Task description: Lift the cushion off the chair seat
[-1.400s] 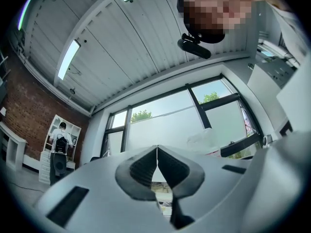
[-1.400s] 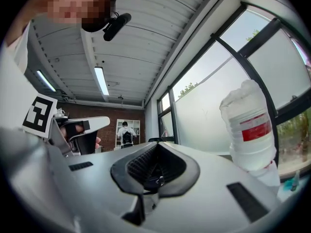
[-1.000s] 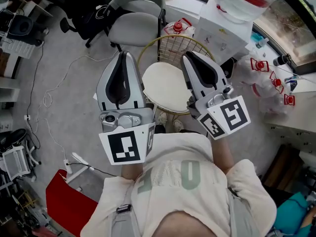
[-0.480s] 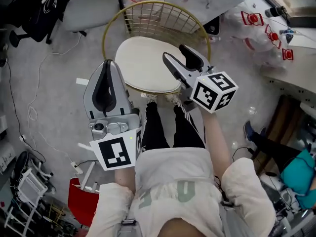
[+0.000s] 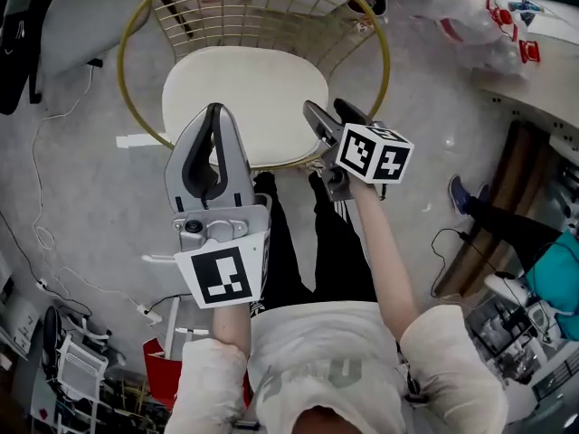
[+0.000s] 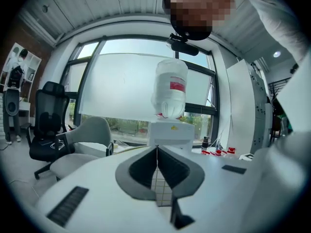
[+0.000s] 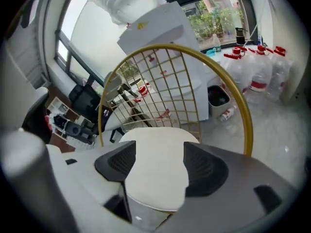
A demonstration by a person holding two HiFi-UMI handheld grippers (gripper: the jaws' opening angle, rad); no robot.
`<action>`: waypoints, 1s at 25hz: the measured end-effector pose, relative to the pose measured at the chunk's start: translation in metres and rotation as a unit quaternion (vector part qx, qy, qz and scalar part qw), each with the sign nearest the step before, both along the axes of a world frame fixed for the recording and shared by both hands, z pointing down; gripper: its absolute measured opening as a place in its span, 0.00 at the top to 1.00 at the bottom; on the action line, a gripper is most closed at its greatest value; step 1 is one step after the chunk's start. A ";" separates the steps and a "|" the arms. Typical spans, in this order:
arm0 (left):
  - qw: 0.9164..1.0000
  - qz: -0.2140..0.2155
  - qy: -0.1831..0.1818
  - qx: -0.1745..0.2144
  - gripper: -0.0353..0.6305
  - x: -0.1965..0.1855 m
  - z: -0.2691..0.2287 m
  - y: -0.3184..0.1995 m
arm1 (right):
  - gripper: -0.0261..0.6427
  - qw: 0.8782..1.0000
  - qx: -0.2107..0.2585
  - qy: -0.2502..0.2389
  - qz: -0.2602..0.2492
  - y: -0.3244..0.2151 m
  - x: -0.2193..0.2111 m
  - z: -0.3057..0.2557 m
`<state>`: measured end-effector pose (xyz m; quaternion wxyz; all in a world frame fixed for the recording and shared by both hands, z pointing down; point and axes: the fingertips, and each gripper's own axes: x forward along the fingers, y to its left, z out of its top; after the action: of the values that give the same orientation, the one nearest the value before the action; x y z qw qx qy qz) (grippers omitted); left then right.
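Note:
A cream cushion (image 5: pixel 237 98) lies on the seat of a gold wire chair (image 5: pixel 386 61). My left gripper (image 5: pixel 214 109) is shut and empty, hovering over the cushion's near left edge. It points almost level in the left gripper view, with its pads (image 6: pixel 146 166) pressed together. My right gripper (image 5: pixel 326 108) tilts down over the cushion's near right edge. Its jaws are opening and hold nothing. In the right gripper view (image 7: pixel 158 165) the cushion (image 7: pixel 155 144) shows below, through the gap between them.
A white water dispenser (image 7: pixel 160 30) with an upturned bottle stands behind the chair. Water jugs with red caps (image 7: pixel 257 67) sit to its right. A grey office chair (image 5: pixel 81 16) stands at the far left. Cables (image 5: pixel 45 233) trail on the floor.
Both grippers have dropped toward the chair, which now fills more of the head view. The right jaws, shut a second ago, have spread apart and tipped downward.

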<state>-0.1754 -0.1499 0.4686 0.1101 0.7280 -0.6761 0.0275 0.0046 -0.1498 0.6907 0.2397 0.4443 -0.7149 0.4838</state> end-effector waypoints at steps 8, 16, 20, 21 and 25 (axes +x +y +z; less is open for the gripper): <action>0.999 0.036 0.011 -0.038 0.93 0.016 0.056 -0.010 | 0.51 0.994 -0.096 0.057 0.022 0.014 0.007 0.071; 0.997 0.043 0.020 -0.056 0.93 0.012 0.073 -0.012 | 0.51 0.983 -0.138 0.113 0.035 0.009 0.022 0.113; 0.997 0.048 0.022 -0.064 0.93 0.010 0.082 -0.011 | 0.51 0.978 -0.157 0.133 0.026 0.011 0.029 0.130; 0.996 0.048 0.022 -0.065 0.93 0.009 0.084 -0.011 | 0.51 0.977 -0.161 0.140 0.025 0.011 0.032 0.135; 0.996 0.041 0.030 -0.070 0.93 0.008 0.096 -0.011 | 0.51 0.972 -0.186 0.139 0.029 0.013 0.038 0.153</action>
<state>-0.1675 -0.1605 0.5647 0.1796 0.7459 -0.6388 0.0572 0.0423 -0.1371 0.8436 0.4006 0.4755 -0.5588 0.5488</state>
